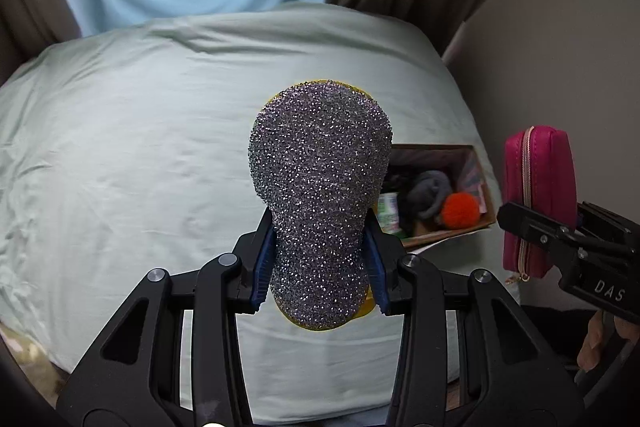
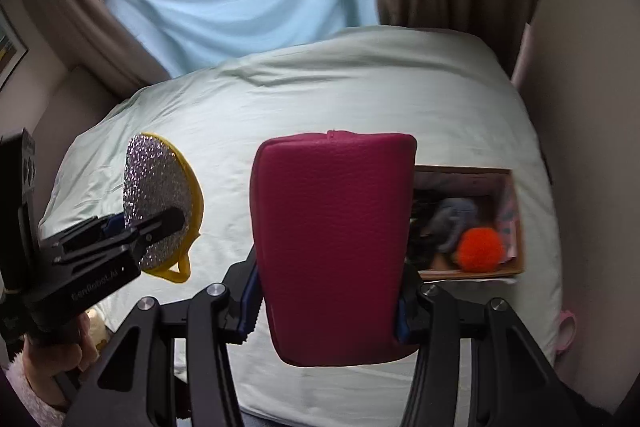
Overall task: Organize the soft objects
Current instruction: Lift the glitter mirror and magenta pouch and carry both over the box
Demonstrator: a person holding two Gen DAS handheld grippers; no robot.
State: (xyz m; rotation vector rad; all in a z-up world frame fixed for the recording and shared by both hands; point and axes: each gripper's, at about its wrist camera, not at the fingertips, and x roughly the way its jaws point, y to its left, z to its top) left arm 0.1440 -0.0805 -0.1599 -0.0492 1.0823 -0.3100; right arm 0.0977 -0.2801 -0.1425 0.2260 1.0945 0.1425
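Your left gripper pinches the glittery scrub pad at its waist, the blue pads pressing it in so it bulges above and below, with its yellow backing showing at the edges. Your right gripper is clamped across the lower part of the magenta zip pouch, which stands upright between the fingers. Both loads hang in the air above the pale green bedspread. Ahead and to the right sits the cardboard box, already holding an orange pompom and a grey soft item, so you appear to be in the carry step, with two items left to drop in. Next, bring the pouch over the box opening first, since it is nearer, and keep it clear of the rim before you let go; the pad follows.
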